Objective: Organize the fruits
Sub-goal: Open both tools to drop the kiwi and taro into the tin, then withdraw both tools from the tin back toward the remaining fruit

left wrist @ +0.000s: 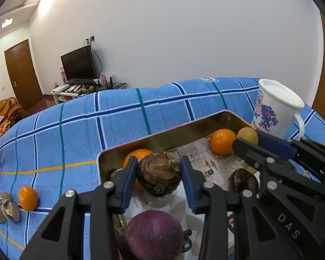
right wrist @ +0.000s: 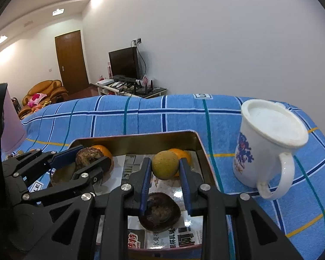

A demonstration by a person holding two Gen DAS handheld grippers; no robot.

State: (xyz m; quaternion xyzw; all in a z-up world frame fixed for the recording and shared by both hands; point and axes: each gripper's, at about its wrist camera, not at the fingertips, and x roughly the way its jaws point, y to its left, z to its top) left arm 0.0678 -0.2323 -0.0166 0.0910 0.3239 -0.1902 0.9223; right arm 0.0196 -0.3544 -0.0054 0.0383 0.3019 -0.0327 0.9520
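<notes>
A gold metal tray [left wrist: 162, 133] [right wrist: 140, 135] lined with newspaper sits on the blue checked cloth. My left gripper [left wrist: 159, 166] is shut on a dark purple-brown fruit [left wrist: 160, 178] and holds it just above the tray's left part. My right gripper [right wrist: 165, 164] is shut on a yellow-green round fruit [right wrist: 164, 170] over the tray's far right corner. Inside the tray lie two oranges [left wrist: 222, 140] [left wrist: 140, 153], a dark brown fruit [right wrist: 160, 211] and a big purple one [left wrist: 155, 234]. Each gripper shows at the edge of the other's view.
A white lidded mug [right wrist: 268, 147] stands on the cloth just right of the tray. Left of the tray lie a loose orange [left wrist: 28, 198] and some brown shell-like halves [left wrist: 5, 211]. A pink object [right wrist: 10, 130] stands at the far left.
</notes>
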